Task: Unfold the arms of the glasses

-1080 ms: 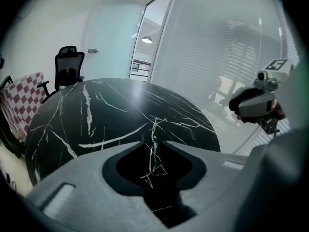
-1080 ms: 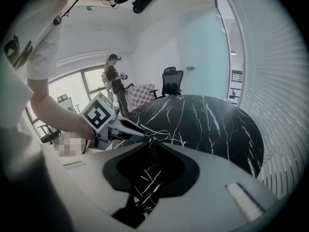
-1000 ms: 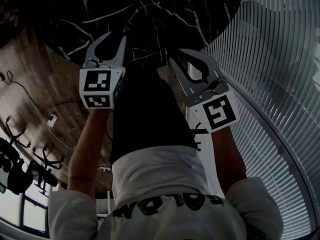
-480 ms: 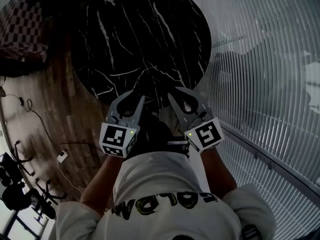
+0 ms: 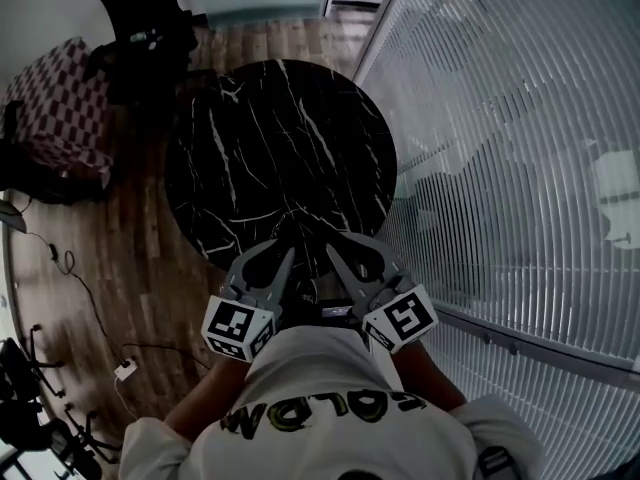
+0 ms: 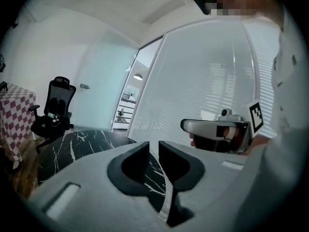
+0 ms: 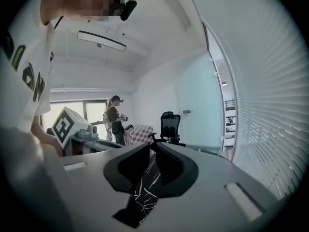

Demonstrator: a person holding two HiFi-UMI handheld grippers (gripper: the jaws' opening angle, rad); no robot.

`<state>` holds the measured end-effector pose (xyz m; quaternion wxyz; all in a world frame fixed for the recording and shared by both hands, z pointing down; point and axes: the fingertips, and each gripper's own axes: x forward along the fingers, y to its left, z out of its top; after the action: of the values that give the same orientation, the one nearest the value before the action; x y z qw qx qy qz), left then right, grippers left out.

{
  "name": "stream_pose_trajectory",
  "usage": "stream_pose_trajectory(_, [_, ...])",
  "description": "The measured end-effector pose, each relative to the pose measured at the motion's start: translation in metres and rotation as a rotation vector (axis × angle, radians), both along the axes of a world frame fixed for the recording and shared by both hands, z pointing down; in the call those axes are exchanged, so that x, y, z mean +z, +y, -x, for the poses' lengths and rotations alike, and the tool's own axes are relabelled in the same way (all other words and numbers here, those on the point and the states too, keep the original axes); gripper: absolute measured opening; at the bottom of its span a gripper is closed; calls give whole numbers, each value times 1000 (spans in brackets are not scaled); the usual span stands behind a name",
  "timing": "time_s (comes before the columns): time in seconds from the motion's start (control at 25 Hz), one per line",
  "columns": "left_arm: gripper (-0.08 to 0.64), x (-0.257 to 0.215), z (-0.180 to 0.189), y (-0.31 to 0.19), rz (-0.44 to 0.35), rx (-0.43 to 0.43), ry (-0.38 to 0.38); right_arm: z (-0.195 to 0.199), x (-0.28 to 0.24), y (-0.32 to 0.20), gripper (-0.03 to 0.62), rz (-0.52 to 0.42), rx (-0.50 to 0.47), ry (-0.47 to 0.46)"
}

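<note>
At the far left of the head view a checked cloth drapes a piece of furniture. A black office chair stands just beyond it, and a small white power block lies on the wooden floor. To their right is the round black marble tabletop, veined in white. The glasses cannot be made out on it or in any other view.

Below the tabletop's near edge in the head view, the person in a white printed shirt holds both tools close to the chest, side by side and apart, pointing towards the tabletop.

The left hand-held gripper has its jaws drawn near each other with a narrow gap between the tips. Nothing sits in that gap, and only the marble shows through it. Its marker cube faces the head camera.

The right hand-held gripper has just been closing its jaws. The tips now almost meet, leaving a thin slit, and no object is between them. Its own marker cube lies just right of the left one. In the right gripper view another person stands far off by a window.

The slatted blinds fill the right side of the head view.
</note>
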<state>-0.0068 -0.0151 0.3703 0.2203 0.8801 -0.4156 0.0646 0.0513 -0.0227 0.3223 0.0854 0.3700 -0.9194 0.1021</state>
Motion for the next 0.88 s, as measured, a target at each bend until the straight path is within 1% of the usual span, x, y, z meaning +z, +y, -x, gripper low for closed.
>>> stream_pose_trajectory(0.16, [32, -28, 1, 6, -32, 5, 43, 8, -32, 10, 44, -21, -5, -58])
stream_pose_trajectory(0.28, [3, -48, 1, 5, -77, 5, 65, 13, -51, 11, 44, -70, -7, -81])
stream_pose_trajectory(0.44, [3, -60, -5, 4, -111, 8, 84, 17, -52, 14, 43, -87, -20, -81])
stream_pose_trajectory(0.52, [3, -66, -10, 1, -125, 12, 92, 15, -54, 12, 3, -90, -8, -92])
stream_pose_trajectory(0.64, [3, -70, -14, -3, -137, 20, 95, 13, -58, 7, 2, -102, 12, -110])
stream_pose_trajectory(0.88, [2, -68, -20, -2, -131, 38, 84, 11, -59, 5, 3, -120, 16, -105])
